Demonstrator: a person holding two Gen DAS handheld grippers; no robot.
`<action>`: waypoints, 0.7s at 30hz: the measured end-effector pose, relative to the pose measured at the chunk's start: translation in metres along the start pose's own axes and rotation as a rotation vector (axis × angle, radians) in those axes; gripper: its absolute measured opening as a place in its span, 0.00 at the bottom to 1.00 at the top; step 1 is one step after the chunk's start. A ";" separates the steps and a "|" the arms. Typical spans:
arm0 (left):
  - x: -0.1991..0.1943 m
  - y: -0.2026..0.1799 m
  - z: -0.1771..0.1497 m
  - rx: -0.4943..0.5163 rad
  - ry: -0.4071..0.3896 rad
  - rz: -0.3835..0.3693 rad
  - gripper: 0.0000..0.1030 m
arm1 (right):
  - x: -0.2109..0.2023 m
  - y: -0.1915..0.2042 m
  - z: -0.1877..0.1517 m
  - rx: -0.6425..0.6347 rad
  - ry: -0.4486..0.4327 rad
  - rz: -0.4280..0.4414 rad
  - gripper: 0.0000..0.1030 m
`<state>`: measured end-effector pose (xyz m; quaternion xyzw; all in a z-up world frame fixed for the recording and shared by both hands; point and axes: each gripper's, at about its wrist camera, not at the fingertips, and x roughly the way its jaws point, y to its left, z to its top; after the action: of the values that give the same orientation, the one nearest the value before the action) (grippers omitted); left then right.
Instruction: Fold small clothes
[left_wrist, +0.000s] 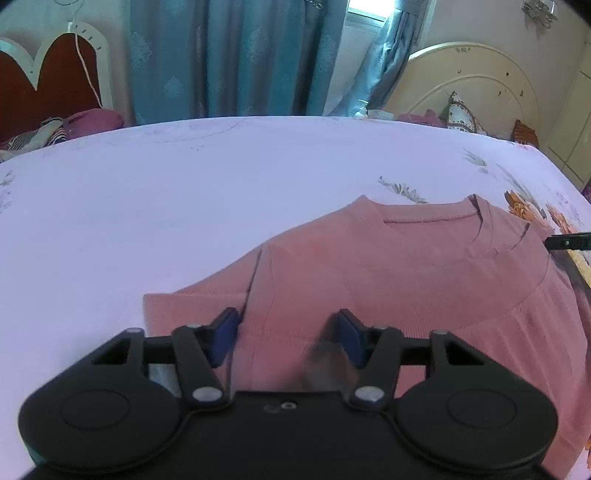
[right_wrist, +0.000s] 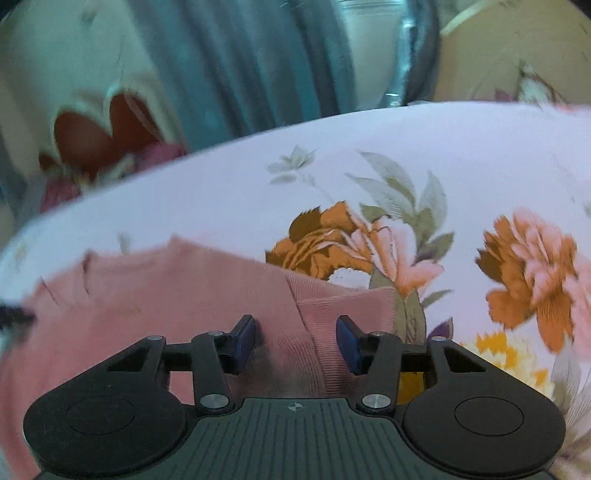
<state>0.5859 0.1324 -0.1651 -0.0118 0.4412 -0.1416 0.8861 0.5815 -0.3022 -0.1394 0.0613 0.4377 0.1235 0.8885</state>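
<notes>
A pink knit top (left_wrist: 406, 280) lies spread flat on a pale lilac bedsheet (left_wrist: 147, 206), neckline toward the far side, its 2 short sleeves out to either side.

In the left wrist view, the far left shows a red headboard with a white scalloped edge (left_wrist: 48, 74), then teal curtains (left_wrist: 229, 55) in the middle, then a cream rounded headboard (left_wrist: 476, 81) at the right. Below them, the left gripper (left_wrist: 288, 334) sits low over the top's left side, near the seam where the left sleeve (left_wrist: 195, 299) joins the body. Its blue pads (left_wrist: 225, 338) stand wide apart, with pink fabric showing between them and nothing pinched. At the far right edge, a dark tip of the other tool pokes in beside the top's right shoulder.

In the right wrist view, which is blurred, the body of the top fills the lower left. The right gripper (right_wrist: 295, 341) hovers over the right sleeve (right_wrist: 343, 306), its jaws also wide, the sleeve's ribbed cloth lying between the pads without being clamped. To the right, orange and pink printed flowers (right_wrist: 532, 269) spread across the sheet.
</notes>
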 end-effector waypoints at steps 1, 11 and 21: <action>0.000 0.002 0.000 -0.010 -0.002 0.001 0.35 | 0.000 0.000 0.000 0.000 0.000 0.000 0.20; -0.027 0.019 -0.004 -0.135 -0.219 -0.019 0.10 | -0.023 0.006 -0.001 -0.028 -0.180 -0.074 0.08; -0.002 0.025 0.001 -0.175 -0.113 0.050 0.26 | 0.002 0.003 -0.001 0.015 -0.103 -0.149 0.09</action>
<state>0.5916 0.1567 -0.1667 -0.0864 0.4014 -0.0795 0.9084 0.5814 -0.2988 -0.1408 0.0412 0.3957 0.0503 0.9161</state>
